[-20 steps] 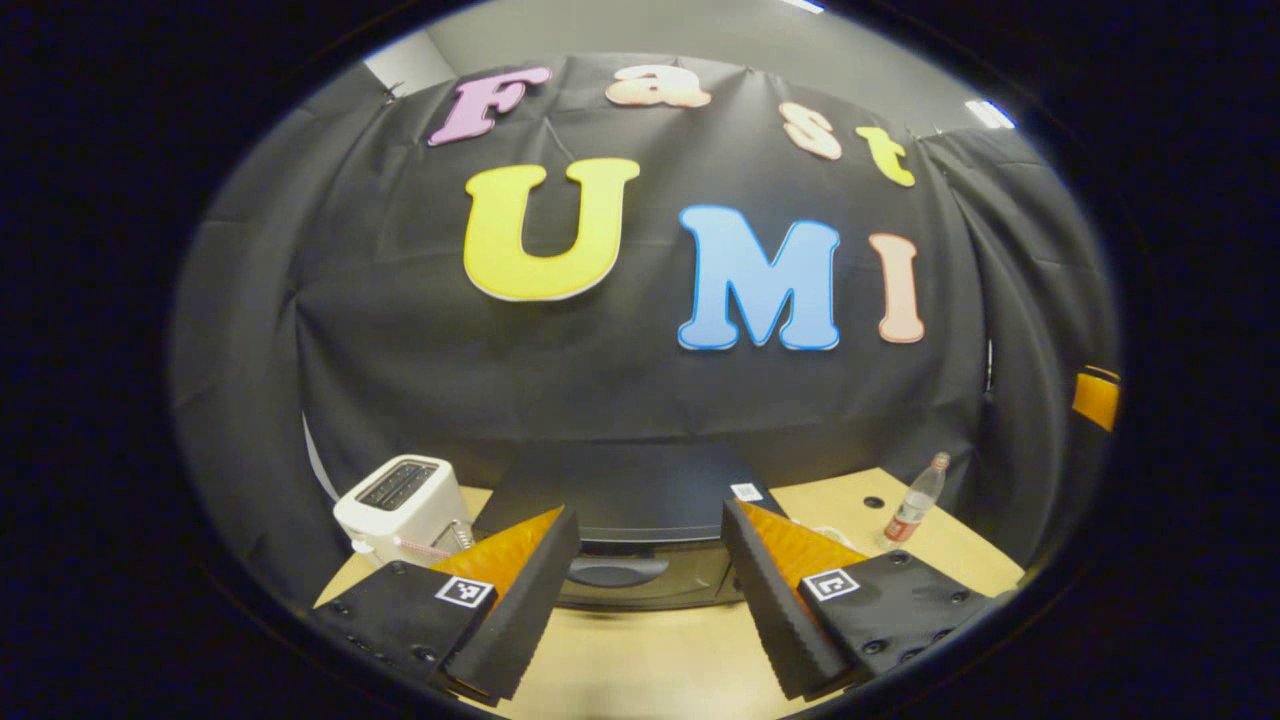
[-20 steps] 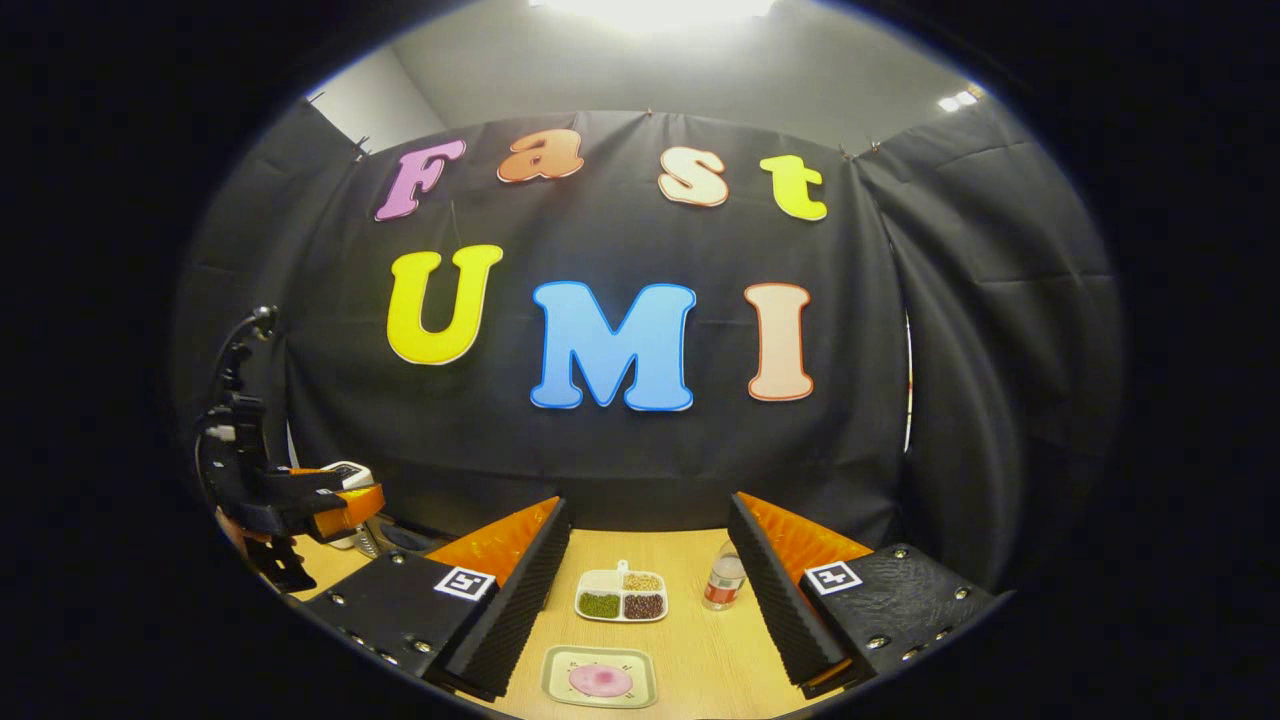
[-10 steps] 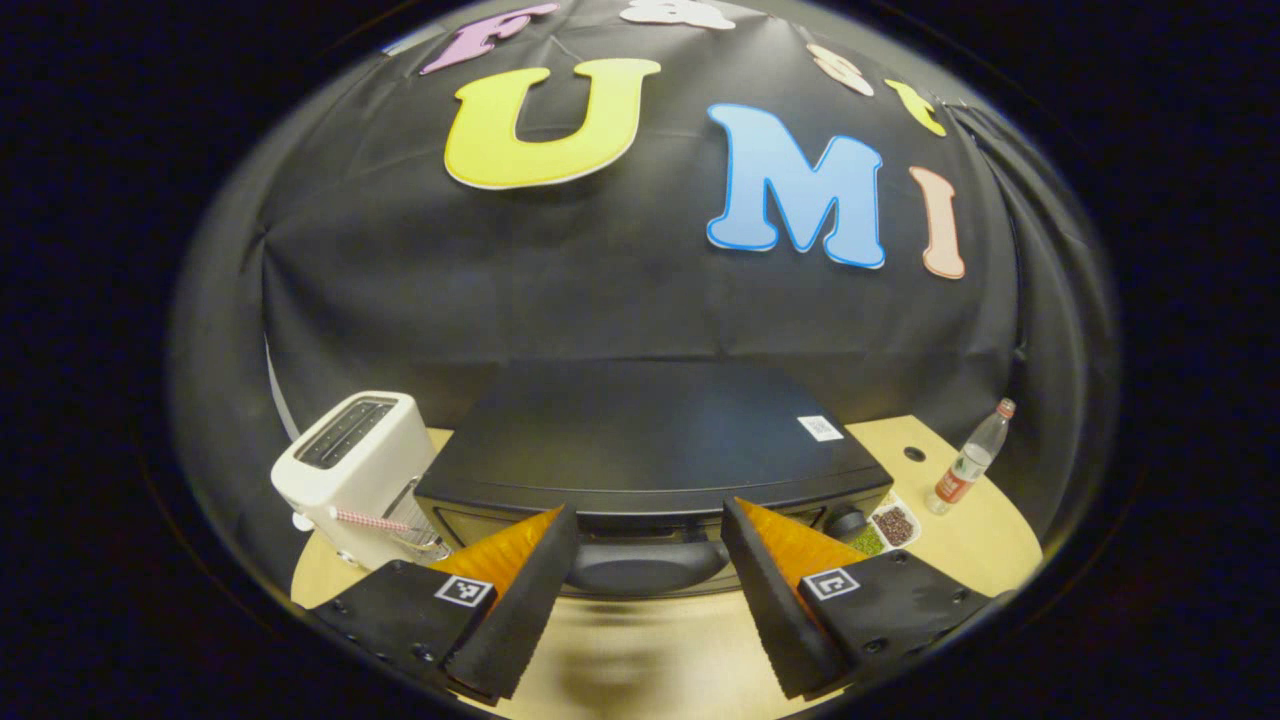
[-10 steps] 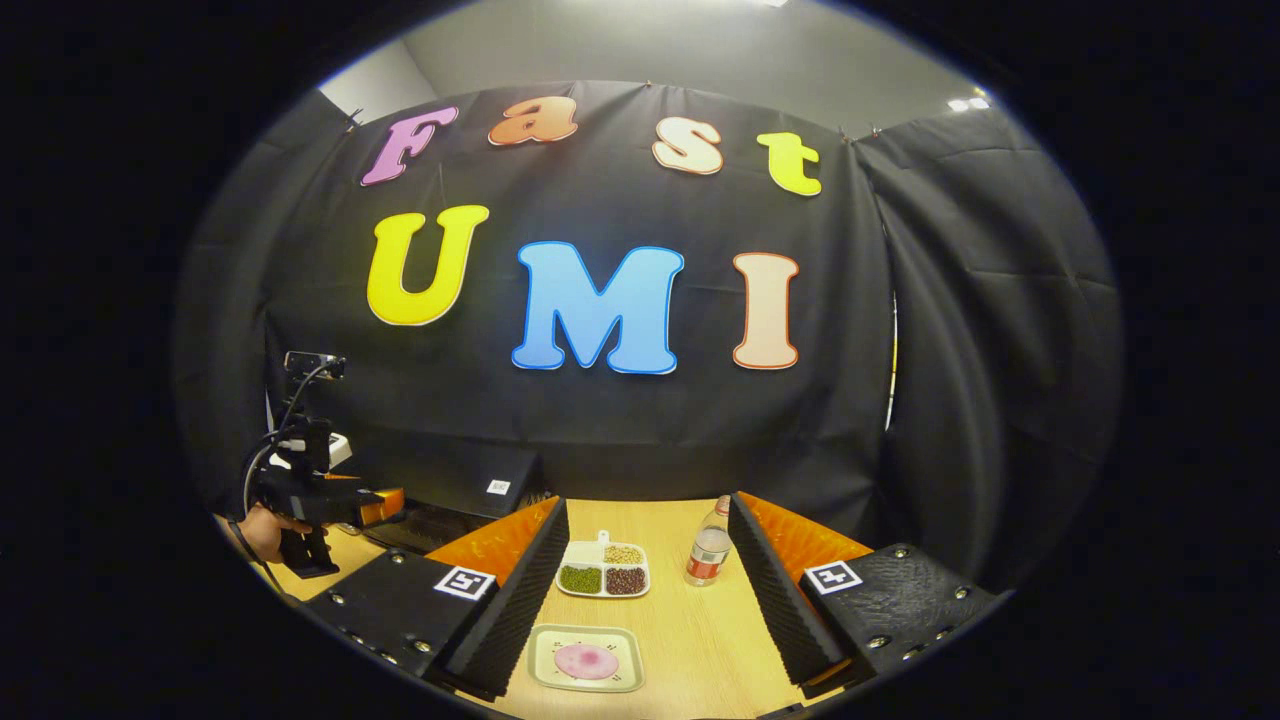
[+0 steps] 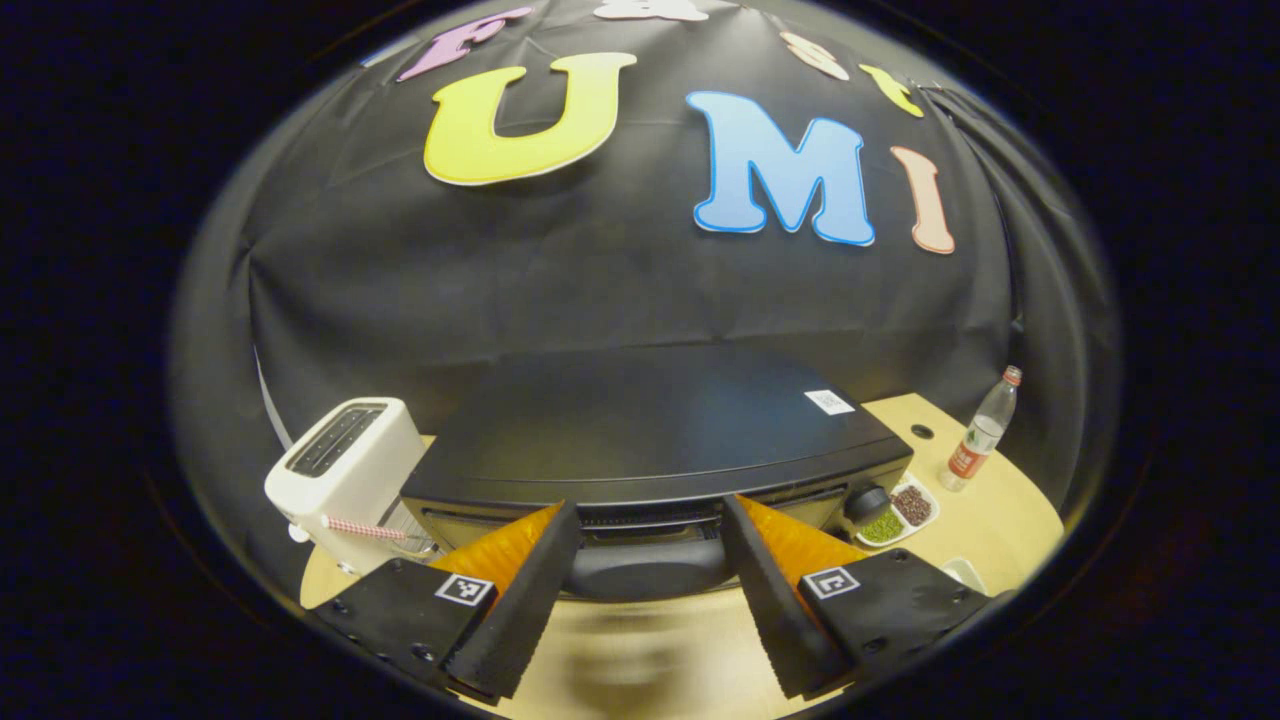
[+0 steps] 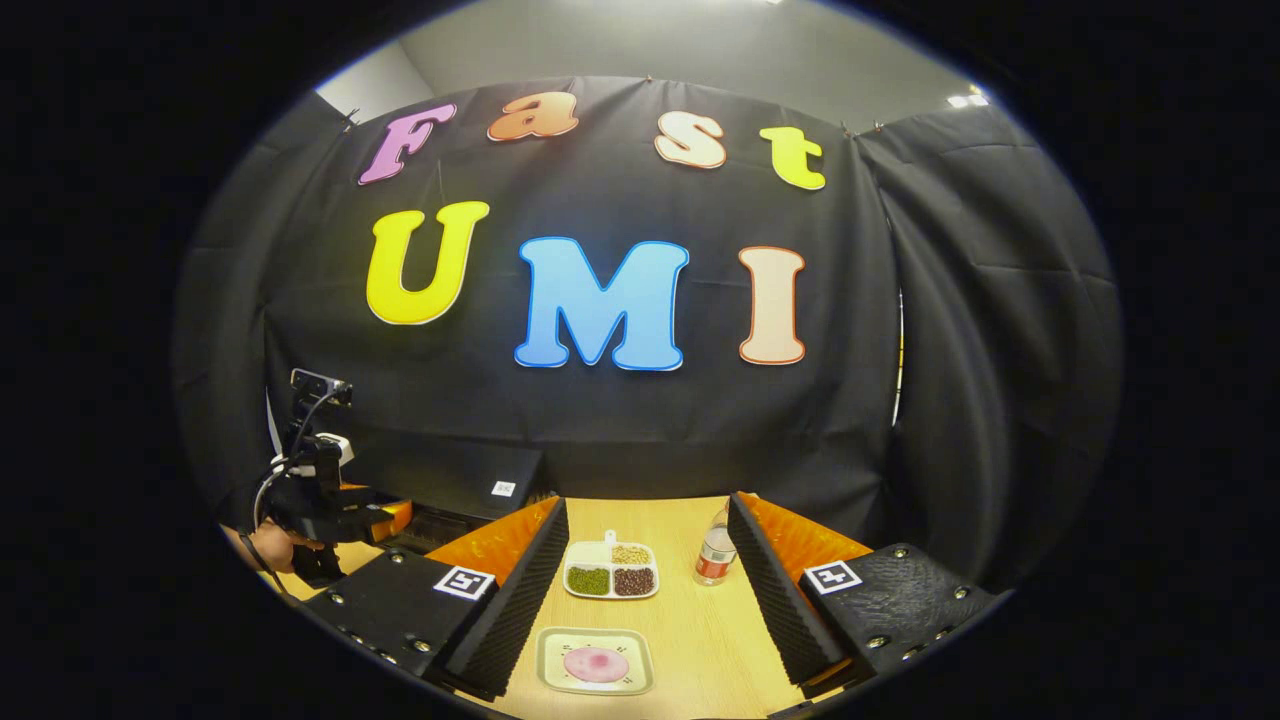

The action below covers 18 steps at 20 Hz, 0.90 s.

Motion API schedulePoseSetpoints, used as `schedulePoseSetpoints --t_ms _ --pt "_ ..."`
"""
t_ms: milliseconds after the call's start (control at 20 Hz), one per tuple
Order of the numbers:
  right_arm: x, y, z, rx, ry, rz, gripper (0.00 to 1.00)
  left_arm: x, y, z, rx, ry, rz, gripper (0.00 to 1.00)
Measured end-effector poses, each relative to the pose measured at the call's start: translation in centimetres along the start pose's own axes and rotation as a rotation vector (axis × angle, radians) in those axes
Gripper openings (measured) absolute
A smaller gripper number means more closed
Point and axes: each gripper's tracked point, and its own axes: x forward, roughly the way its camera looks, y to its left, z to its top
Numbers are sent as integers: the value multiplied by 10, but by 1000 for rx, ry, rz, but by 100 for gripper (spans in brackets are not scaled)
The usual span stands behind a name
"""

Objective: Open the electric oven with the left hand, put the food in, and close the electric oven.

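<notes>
The electric oven (image 5: 650,440) sits straight ahead of the left gripper (image 5: 648,570), its door handle (image 5: 648,568) lying crosswise between the wide-open fingers, seemingly not yet touched; the right gripper (image 6: 648,590), also wide, hangs over the food plate (image 6: 596,662)

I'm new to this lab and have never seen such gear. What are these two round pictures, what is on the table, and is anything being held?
No robot here: a person holds a pair of tongs in each hand, and a fisheye camera rides on each.

The left gripper view looks along the left tongs, open and holding nothing, at the black electric oven. Its door handle sits just ahead between the fingers, and the door looks closed. A white toaster stands beside the oven.

The right gripper view looks along the right tongs, also open and empty, over the wooden table. On it lie a small tray with a pink slice of food, a divided dish of beans and a plastic bottle. Far left there, a hand holds the other tongs.
</notes>
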Motion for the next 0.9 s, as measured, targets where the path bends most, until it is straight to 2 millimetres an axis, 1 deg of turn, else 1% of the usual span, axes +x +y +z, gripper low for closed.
schedulePoseSetpoints --t_ms 50,150,200,250,350,400,450,500,700,750,800,850,900 --pt "0 2 0 2 -3 6 97 -4 -2 -3 -5 2 7 100" --pt "1 5 1 6 -8 17 97 -14 -3 -11 9 -5 20 96" --pt "1 6 0 8 -6 24 97 -19 -4 -15 23 -9 25 100" --pt "2 9 -2 9 -3 32 97 -24 -5 -21 27 -11 28 92" --pt "2 11 -5 16 5 47 97 -35 -8 -34 31 2 32 100" --pt "1 12 -6 21 8 52 97 -41 -8 -40 40 12 35 97" --pt "1 13 -7 26 11 58 97 -45 -10 -49 51 24 37 97" --pt "0 14 -8 32 13 66 97 -50 -12 -58 55 38 39 100" --pt "-3 16 -12 41 23 82 97 -65 -15 -98 38 109 35 100" --pt "-3 16 -14 43 26 85 97 -67 -15 -108 24 130 34 96" --pt "-4 16 -15 44 28 87 97 -68 -16 -116 12 149 29 100" --pt "-6 16 -16 43 31 88 97 -69 -17 -125 8 167 23 100" --pt "-7 15 -17 42 34 89 97 -69 -18 -133 10 186 17 96"
